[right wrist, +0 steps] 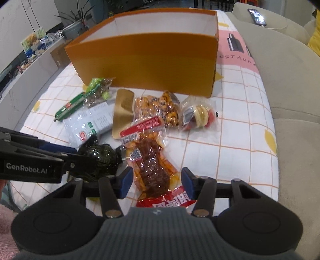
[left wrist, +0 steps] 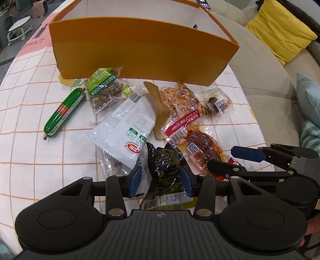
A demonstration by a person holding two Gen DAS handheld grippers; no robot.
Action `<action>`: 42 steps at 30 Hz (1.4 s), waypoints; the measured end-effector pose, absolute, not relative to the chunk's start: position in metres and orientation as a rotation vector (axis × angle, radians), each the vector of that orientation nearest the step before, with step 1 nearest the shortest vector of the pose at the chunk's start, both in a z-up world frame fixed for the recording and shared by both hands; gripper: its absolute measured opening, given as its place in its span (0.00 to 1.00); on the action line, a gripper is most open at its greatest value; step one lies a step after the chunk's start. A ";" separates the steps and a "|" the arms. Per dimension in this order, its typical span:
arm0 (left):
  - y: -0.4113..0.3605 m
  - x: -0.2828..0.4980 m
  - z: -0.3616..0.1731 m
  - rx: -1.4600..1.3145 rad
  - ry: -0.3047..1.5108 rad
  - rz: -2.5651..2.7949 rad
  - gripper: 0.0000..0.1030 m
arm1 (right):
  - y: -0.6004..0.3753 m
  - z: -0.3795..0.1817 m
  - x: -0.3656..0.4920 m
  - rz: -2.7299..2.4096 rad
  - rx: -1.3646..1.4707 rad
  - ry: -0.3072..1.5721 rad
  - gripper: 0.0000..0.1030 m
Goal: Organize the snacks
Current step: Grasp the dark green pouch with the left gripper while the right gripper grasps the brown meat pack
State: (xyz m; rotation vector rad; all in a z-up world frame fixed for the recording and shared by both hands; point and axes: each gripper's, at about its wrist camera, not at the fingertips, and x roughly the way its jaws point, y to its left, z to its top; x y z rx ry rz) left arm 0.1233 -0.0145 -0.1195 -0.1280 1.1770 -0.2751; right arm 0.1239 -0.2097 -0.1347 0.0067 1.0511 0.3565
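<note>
Left gripper point(left wrist: 161, 174) pinching dark green packet point(left wrist: 166, 166), 6 o'clock in pile. Right gripper point(right wrist: 157, 180) spread, straddling red meat packet point(right wrist: 154, 166), not pinching. Orange box point(left wrist: 140, 48) at 12 o'clock, no snacks visible inside; all snacks outside. Task barely started.

A checked tablecloth point(left wrist: 30, 104) with orange lines is spread over the table. A beige sofa point(right wrist: 280, 70) is seen beside it, with a yellow cushion point(left wrist: 280, 30) and a phone point(right wrist: 257, 17) laid on it. A potted plant point(right wrist: 75, 24) is seen behind.
</note>
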 end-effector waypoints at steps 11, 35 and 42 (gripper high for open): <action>-0.025 0.132 -0.131 -0.141 1.203 -0.329 0.40 | -0.211 -0.145 0.131 0.361 0.012 1.091 0.50; -0.016 0.132 -0.124 -0.204 1.175 -0.289 0.37 | -0.193 -0.151 0.130 0.428 -0.129 1.023 0.65; -0.008 0.128 -0.109 -0.211 1.127 -0.270 0.37 | -0.187 -0.156 0.132 0.417 -0.135 1.013 0.60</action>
